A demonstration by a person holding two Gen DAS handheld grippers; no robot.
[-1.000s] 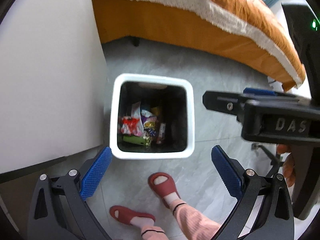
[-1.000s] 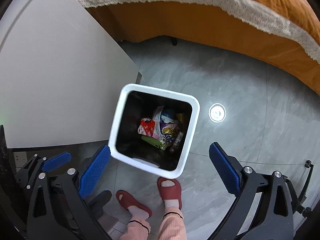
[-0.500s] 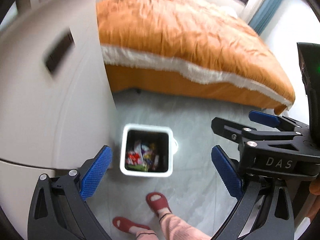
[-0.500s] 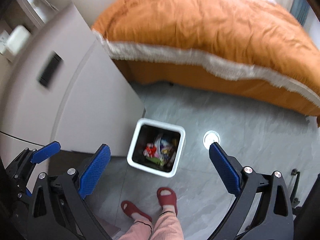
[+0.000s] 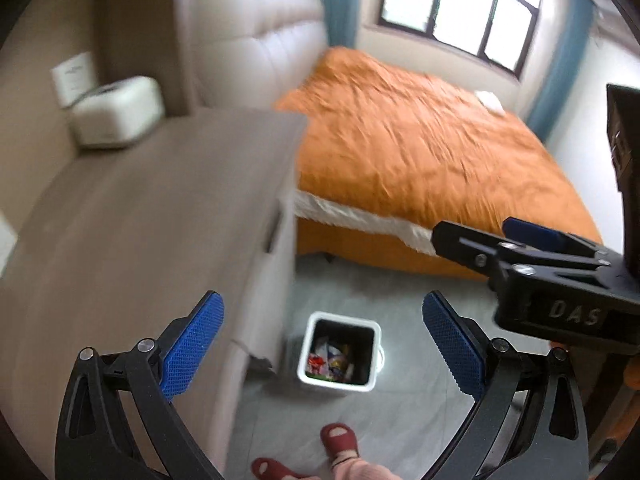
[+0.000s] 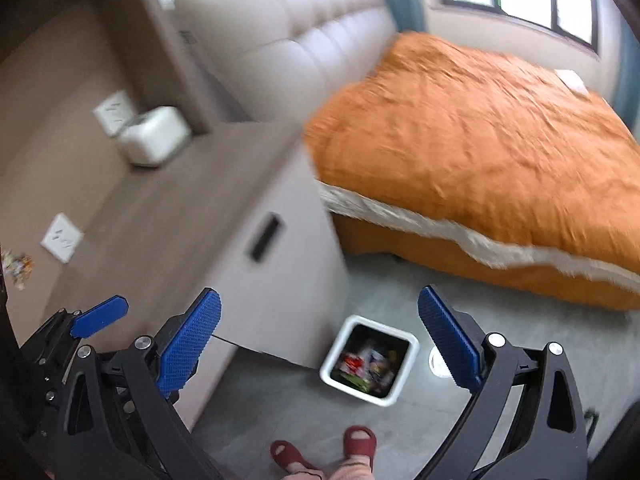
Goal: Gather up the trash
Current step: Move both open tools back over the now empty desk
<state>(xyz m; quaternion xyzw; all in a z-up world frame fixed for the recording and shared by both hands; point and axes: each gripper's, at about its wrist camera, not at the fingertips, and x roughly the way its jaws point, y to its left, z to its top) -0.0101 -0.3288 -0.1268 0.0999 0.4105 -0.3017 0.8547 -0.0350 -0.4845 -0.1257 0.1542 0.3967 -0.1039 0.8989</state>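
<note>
A white square trash bin (image 5: pixel 340 352) stands on the grey floor far below, holding several colourful wrappers (image 5: pixel 328 362). It also shows in the right wrist view (image 6: pixel 370 360). My left gripper (image 5: pixel 322 344) is open and empty, high above the bin. My right gripper (image 6: pixel 320 340) is open and empty too, and shows at the right of the left wrist view (image 5: pixel 516 252). A small crumpled wrapper (image 6: pixel 16 268) lies on the cabinet top at the far left edge of the right wrist view.
A beige cabinet (image 5: pixel 140 220) stands left of the bin, with a white box (image 5: pixel 118 112) at its back. An orange-covered bed (image 5: pixel 432 152) fills the right. The person's feet in red slippers (image 5: pixel 340 440) stand in front of the bin.
Both grippers have risen and tilted up; the bin looks much smaller and lower, and the cabinet top, headboard and windows have come into view. Both stay open.
</note>
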